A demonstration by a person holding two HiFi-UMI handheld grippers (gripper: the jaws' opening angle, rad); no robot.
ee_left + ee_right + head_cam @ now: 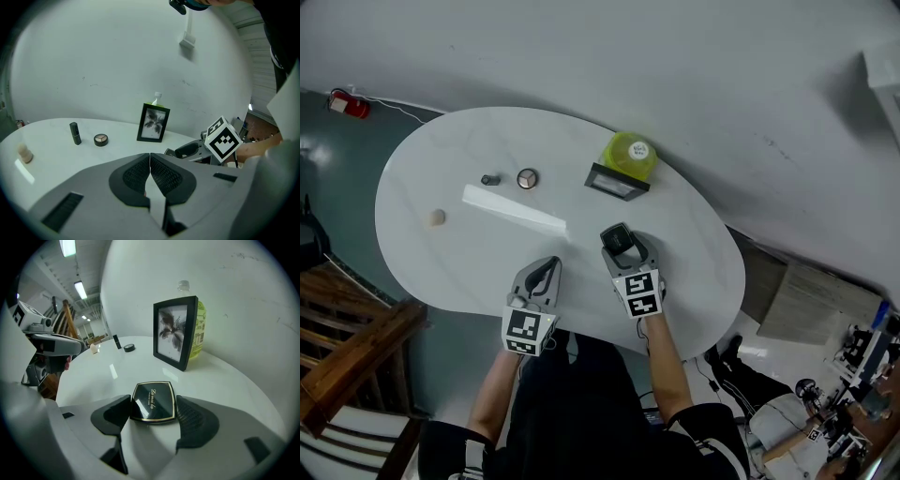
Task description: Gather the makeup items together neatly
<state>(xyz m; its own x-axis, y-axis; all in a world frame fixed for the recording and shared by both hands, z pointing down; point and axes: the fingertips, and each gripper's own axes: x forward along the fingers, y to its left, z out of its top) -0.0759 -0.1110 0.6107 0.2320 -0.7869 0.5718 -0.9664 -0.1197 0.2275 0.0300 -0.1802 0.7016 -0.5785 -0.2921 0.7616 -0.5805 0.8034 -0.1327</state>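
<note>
Compact (153,401) flat, lid up, between jaws of right tool (154,407).

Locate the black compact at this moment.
In the right gripper view the black compact lies on the white table between the right gripper's jaws, with the picture frame beyond it.

Likely lab — strip lights (80,288), equipment clutter (865,352).
</note>
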